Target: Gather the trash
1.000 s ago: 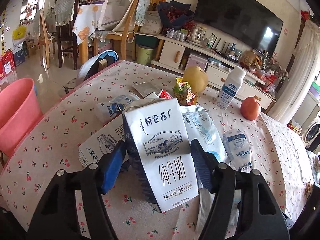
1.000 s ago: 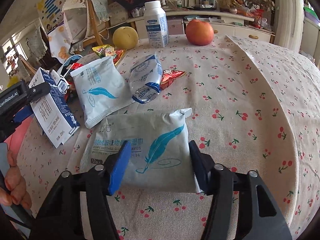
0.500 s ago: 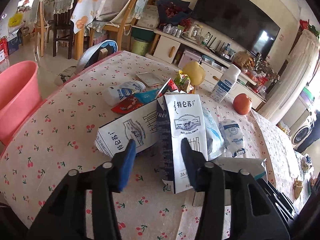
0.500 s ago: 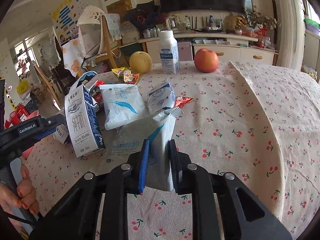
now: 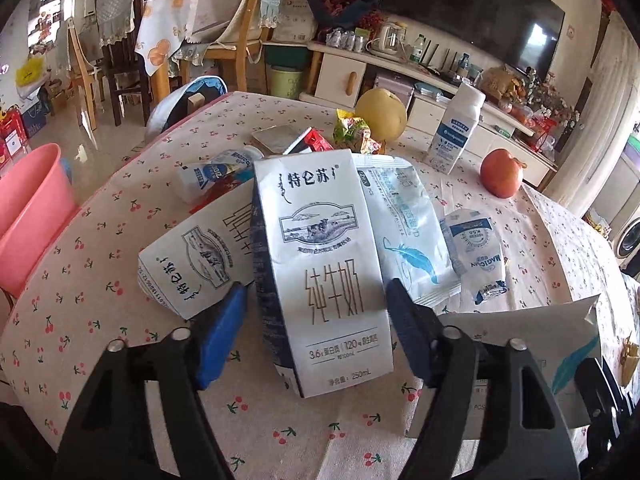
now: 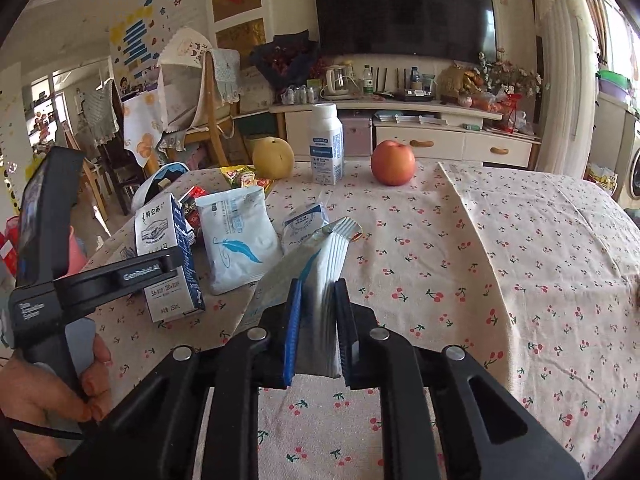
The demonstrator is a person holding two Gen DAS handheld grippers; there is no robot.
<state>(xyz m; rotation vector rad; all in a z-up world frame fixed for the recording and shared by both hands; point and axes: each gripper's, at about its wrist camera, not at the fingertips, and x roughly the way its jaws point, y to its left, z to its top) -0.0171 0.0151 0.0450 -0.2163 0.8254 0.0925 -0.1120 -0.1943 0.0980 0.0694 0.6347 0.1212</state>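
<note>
My left gripper [image 5: 316, 300] is open, its fingers on either side of an upright white milk carton [image 5: 324, 256], not squeezing it. The carton also shows in the right wrist view [image 6: 168, 256]. My right gripper [image 6: 318, 292] is shut on a grey wipes packet with a blue feather [image 6: 320, 272], lifted off the cloth; it also shows in the left wrist view [image 5: 560, 344]. A second carton [image 5: 196, 256] lies flat to the left. Another feather packet [image 5: 404, 220] and a small blue-white pouch [image 5: 476, 252] lie behind.
A pink bin [image 5: 28, 208] stands left of the table. At the back of the table are a pear [image 5: 380, 116], an apple [image 5: 500, 172], a white bottle [image 5: 456, 128], snack wrappers [image 5: 352, 136] and a small bottle lying flat [image 5: 216, 168]. Chairs stand beyond.
My right gripper closed on the feather packet and lifted it. My left gripper pulled back, narrowed, then came forward and opened around the upright carton.
</note>
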